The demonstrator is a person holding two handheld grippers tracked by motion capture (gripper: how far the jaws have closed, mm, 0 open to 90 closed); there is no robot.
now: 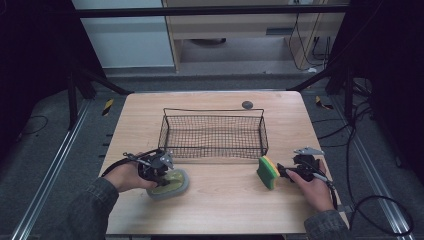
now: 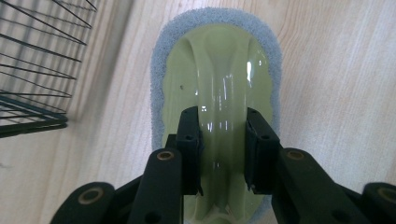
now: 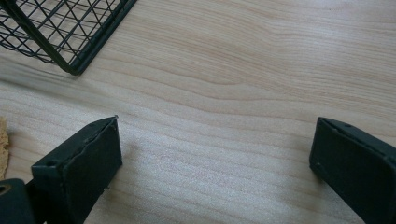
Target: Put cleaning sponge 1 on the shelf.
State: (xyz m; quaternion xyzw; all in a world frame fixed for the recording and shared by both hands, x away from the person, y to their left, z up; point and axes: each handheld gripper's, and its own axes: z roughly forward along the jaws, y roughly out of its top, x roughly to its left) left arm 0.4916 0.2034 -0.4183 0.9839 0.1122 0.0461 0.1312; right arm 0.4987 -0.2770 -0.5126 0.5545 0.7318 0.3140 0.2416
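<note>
now left tongs (image 2: 223,149) clamp the scrubber's handle (image 2: 219,93); right tongs (image 3: 215,163) gape apart, empty.

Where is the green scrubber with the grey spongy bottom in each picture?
High view: the green plastic scrubber with the grey sponge base lies at lower left on the wooden table, under the left gripper.
Left gripper view: it sits in the middle, with the black jaws shut on its raised handle.
Right gripper view: not in it.
Shared landmark: the black wire basket.
</note>
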